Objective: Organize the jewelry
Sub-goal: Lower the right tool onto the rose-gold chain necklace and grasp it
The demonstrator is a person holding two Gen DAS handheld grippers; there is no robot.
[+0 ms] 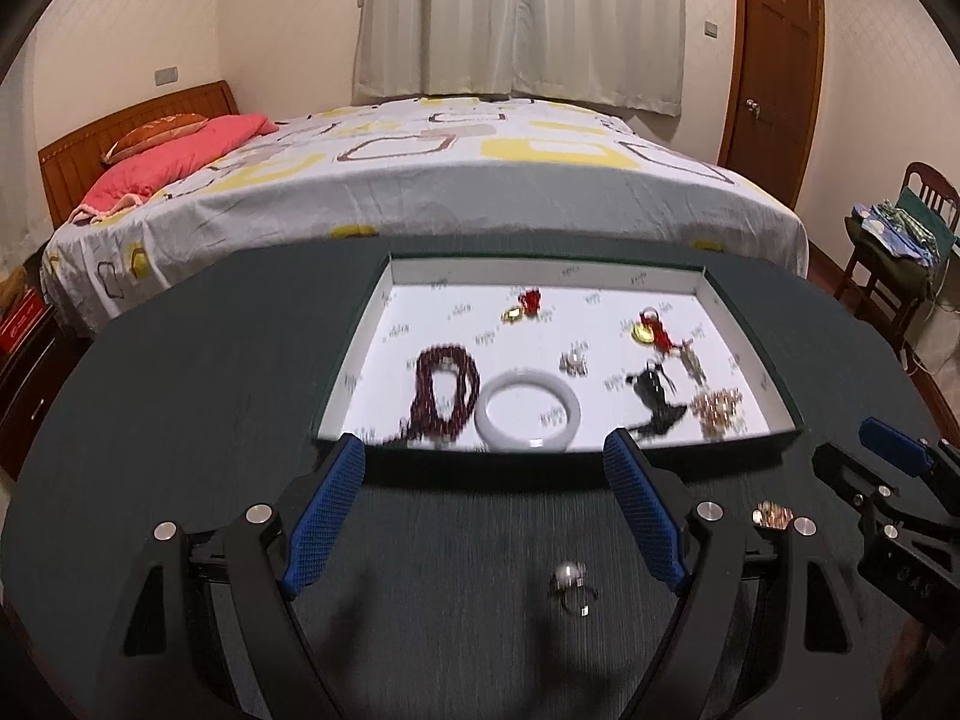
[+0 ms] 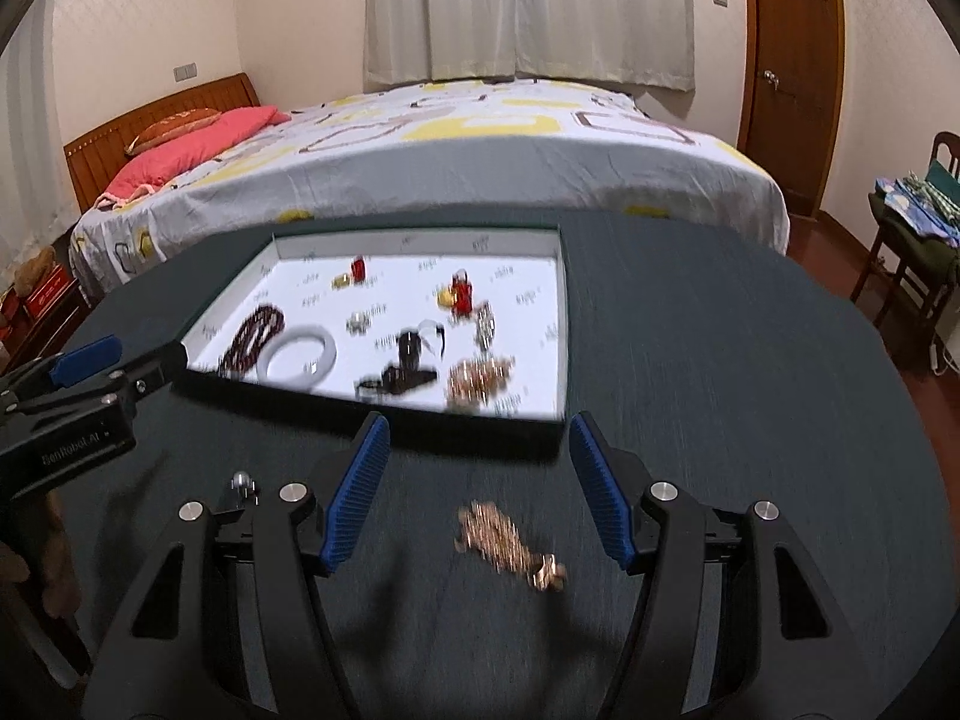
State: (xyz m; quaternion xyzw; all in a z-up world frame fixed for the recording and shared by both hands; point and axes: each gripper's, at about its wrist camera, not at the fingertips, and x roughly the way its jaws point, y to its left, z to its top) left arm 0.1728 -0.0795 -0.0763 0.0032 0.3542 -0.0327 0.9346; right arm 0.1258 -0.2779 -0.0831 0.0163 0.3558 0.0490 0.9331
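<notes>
A shallow white-lined tray (image 1: 750, 348) (image 2: 563, 312) sits on the dark table and holds a white bangle (image 1: 528, 411) (image 2: 299, 353), a dark red bead string (image 1: 444, 393) (image 2: 252, 333), red and gold charms, black pieces and a gold chain. My left gripper (image 1: 485, 456) is open, above a pearl ring (image 1: 570, 585) on the table between its fingers. My right gripper (image 2: 479, 433) is open, above a loose gold chain (image 2: 510, 546) on the table; that chain also shows in the left wrist view (image 1: 773, 515). The ring also shows in the right wrist view (image 2: 241, 483).
The round dark table (image 1: 180, 396) stands at the foot of a bed (image 1: 420, 180). A wooden chair with cloth on it (image 1: 900, 240) stands at the right, a door (image 1: 774, 54) behind it. Each gripper shows at the edge of the other's view.
</notes>
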